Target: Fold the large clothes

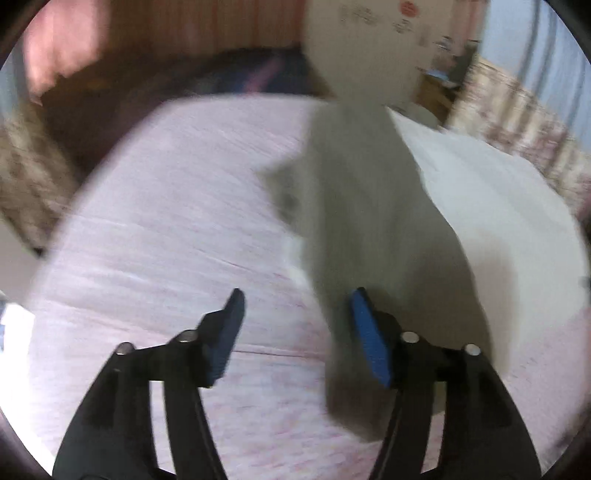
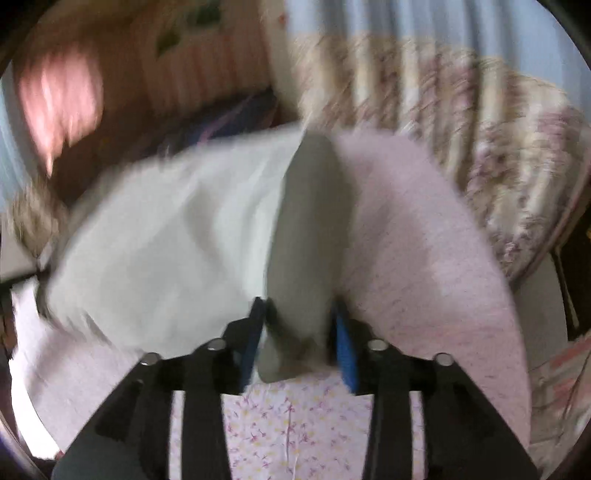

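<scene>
A large white garment [image 1: 480,221] lies spread on a pink bedsheet [image 1: 166,221]. In the left wrist view a lifted fold of it [image 1: 354,221] hangs in front of the right finger, and my left gripper [image 1: 295,314] is open and empty over the sheet. In the right wrist view the garment [image 2: 166,240] spreads to the left, and my right gripper [image 2: 297,325] is partly closed on a raised fold of it [image 2: 306,240]. Both views are motion-blurred.
A wooden headboard [image 1: 207,33] and a dark striped pillow [image 1: 258,74] lie at the far end of the bed. Patterned curtains [image 2: 461,122] hang on the right. A floral sheet [image 2: 288,424] shows under my right gripper.
</scene>
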